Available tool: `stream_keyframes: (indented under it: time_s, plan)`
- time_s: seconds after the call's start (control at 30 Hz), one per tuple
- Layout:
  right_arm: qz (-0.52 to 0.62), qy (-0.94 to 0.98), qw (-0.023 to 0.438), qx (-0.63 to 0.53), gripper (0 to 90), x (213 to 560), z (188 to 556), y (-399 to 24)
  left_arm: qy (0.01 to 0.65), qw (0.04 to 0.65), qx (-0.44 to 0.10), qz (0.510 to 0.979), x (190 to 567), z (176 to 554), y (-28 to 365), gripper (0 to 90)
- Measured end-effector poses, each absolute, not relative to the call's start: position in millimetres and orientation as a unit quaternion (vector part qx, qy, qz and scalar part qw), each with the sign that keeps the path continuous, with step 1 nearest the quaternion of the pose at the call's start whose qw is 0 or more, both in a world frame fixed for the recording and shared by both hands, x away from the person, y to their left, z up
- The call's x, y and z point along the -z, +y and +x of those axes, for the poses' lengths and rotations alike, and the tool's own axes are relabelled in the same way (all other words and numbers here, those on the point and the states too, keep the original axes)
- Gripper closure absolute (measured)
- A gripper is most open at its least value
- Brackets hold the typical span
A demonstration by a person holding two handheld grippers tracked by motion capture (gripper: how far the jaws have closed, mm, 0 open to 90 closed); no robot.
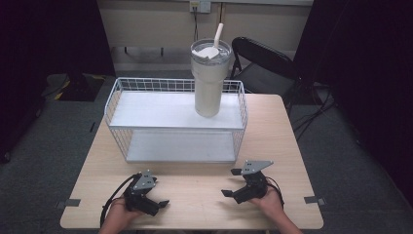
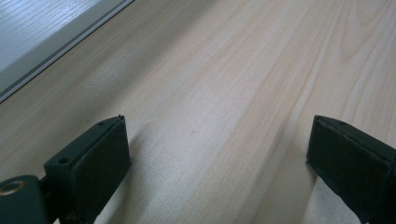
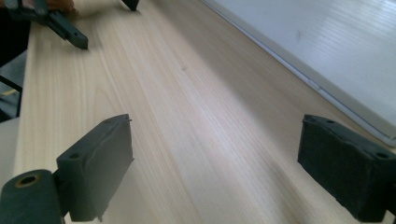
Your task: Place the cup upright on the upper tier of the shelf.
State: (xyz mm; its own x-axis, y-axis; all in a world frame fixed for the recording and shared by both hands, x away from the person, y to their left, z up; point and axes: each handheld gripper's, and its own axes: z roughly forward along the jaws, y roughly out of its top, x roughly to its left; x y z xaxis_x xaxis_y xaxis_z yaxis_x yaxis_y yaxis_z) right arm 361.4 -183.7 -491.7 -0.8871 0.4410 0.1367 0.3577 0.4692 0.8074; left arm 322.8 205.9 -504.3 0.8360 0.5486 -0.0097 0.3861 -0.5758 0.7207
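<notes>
Your two hands sat at the near edge of the wooden table (image 1: 287, 146), each holding a black gripper low over bare wood. Your left gripper (image 1: 158, 195) had its jaws spread wide around nothing; your right gripper (image 1: 233, 183) was likewise wide open and empty. From above, a white wire basket shelf (image 1: 146, 114) stood across the middle of the table, with a tall cream tumbler (image 1: 209, 80) and its straw upright on the upper tier, toward the right end. Both gripper views added close wood grain and the shelf's white base edge. Behind the table stood a black folding chair (image 1: 265, 63).
</notes>
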Motion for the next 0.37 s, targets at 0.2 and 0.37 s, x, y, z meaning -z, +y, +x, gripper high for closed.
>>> stream_keyframes:
  time_s: [0.2,0.37]
  plan:
    - [0.237,0.863,0.047,-0.443,9.5,497.7,361.8,-184.2,0.266,0.377,-0.108,0.881,504.4,322.8,205.8,5.3]
    - [0.237,0.87,0.055,-0.428,9.6,499.1,362.9,-182.9,0.265,0.377,-0.108,0.881,504.3,322.8,205.9,5.3]
